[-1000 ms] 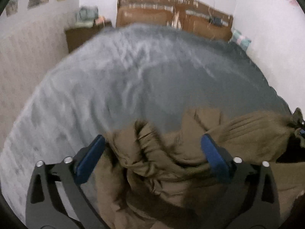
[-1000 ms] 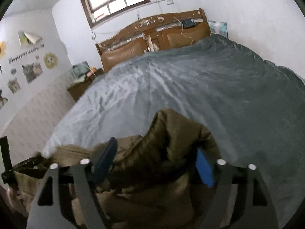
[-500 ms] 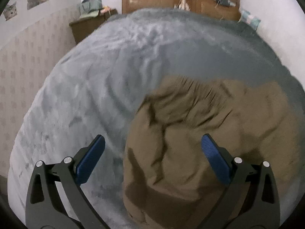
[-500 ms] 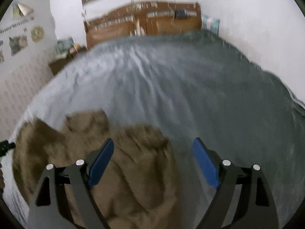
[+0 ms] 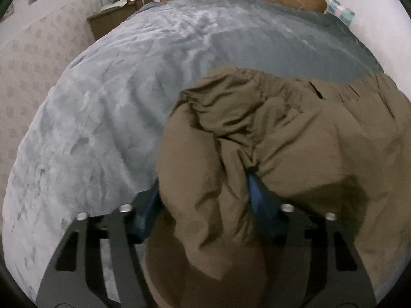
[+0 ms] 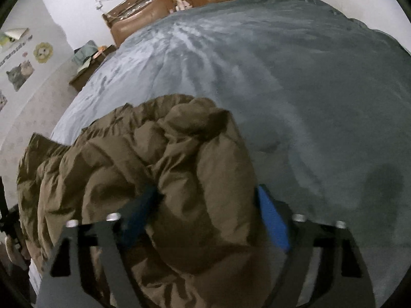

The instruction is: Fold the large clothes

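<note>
Olive-brown woven fabric: one garment (image 5: pixel 295 138), looks like trousers with an elastic waistband, bunched on the grey bedspread (image 5: pixel 115 107), filling lower right of the left wrist view and lower left of the right wrist view.

We have the left gripper (image 5: pixel 203 197) clamped on a thick fold of the garment; cloth is bunched between the blue pads (image 5: pixel 257 195), jaws not fully closed because of the bulk. The right gripper (image 6: pixel 205 213) is also grasping the garment (image 6: pixel 159 169), with a wad of fabric between its pads (image 6: pixel 272 220).

Step, as we judge it: both ends gripped, spreading the piece flat ahead of the first fold. Next move likely needs pulling the two grips apart to tension out wrinkles, then laying it flat on the bedspread.

Count: one garment, two grippers, one bed, one headboard (image 6: pixel 179 2), one nightstand (image 5: pixel 113 18) upper left.
</note>
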Action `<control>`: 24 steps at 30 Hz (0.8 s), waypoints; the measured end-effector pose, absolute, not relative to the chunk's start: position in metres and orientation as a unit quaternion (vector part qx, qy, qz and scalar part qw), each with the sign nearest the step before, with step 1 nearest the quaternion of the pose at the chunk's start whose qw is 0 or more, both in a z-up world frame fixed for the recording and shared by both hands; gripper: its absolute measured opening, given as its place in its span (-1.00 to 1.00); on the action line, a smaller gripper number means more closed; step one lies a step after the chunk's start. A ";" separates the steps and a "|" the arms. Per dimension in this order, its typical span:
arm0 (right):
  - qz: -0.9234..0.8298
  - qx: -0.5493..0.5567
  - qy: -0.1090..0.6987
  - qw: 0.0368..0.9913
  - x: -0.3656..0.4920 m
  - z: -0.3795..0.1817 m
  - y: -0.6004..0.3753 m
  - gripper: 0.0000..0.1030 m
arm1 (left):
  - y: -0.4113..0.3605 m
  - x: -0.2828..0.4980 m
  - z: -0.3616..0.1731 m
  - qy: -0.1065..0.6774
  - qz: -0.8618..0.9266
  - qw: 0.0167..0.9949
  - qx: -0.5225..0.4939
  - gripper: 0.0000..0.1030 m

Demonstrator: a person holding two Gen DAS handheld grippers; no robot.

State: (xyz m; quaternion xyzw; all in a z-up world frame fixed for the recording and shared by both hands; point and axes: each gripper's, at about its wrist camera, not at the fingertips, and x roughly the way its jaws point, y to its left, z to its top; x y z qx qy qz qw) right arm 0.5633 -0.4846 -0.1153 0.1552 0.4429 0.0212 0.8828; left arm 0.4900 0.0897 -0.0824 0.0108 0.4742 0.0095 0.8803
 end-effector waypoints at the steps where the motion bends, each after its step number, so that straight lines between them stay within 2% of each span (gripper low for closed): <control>1: 0.026 0.152 0.446 0.881 0.564 -0.116 -0.481 -0.01 | 0.086 0.489 -0.082 0.474 0.008 0.880 0.017 -0.04; 2: 0.027 0.147 0.447 0.882 0.563 -0.115 -0.476 -0.14 | 0.082 0.489 -0.081 0.473 0.006 0.881 0.022 -0.22; 3: 0.024 0.133 0.442 0.887 0.562 -0.111 -0.471 -0.35 | 0.080 0.489 -0.078 0.472 0.006 0.881 0.024 -0.39; 4: 0.019 0.109 0.434 0.894 0.561 -0.105 -0.463 -0.51 | 0.079 0.488 -0.074 0.469 0.005 0.883 0.026 -0.47; 6: 0.009 0.078 0.420 0.904 0.557 -0.092 -0.455 -0.63 | 0.080 0.487 -0.062 0.458 0.002 0.889 0.024 -0.66; 8: -0.009 0.050 0.392 0.918 0.554 -0.073 -0.449 -0.68 | 0.084 0.483 -0.044 0.435 0.003 0.900 0.019 -0.73; 14: -0.038 0.047 0.269 0.961 0.550 0.004 -0.444 -0.69 | 0.096 0.472 0.007 0.349 0.017 0.937 0.014 -0.73; 17: -0.054 0.008 0.244 0.968 0.558 0.018 -0.428 -0.69 | 0.106 0.474 0.016 0.323 0.037 0.945 0.013 -0.71; 19: -0.059 -0.003 0.268 0.962 0.572 0.012 -0.425 -0.68 | 0.117 0.488 -0.001 0.352 0.043 0.935 -0.003 -0.70; 21: -0.065 -0.004 0.326 0.943 0.598 -0.014 -0.426 -0.68 | 0.123 0.506 -0.026 0.390 0.044 0.919 -0.014 -0.68; 24: -0.076 -0.015 0.403 0.912 0.622 -0.052 -0.426 -0.66 | 0.112 0.524 -0.063 0.433 0.056 0.900 0.021 -0.65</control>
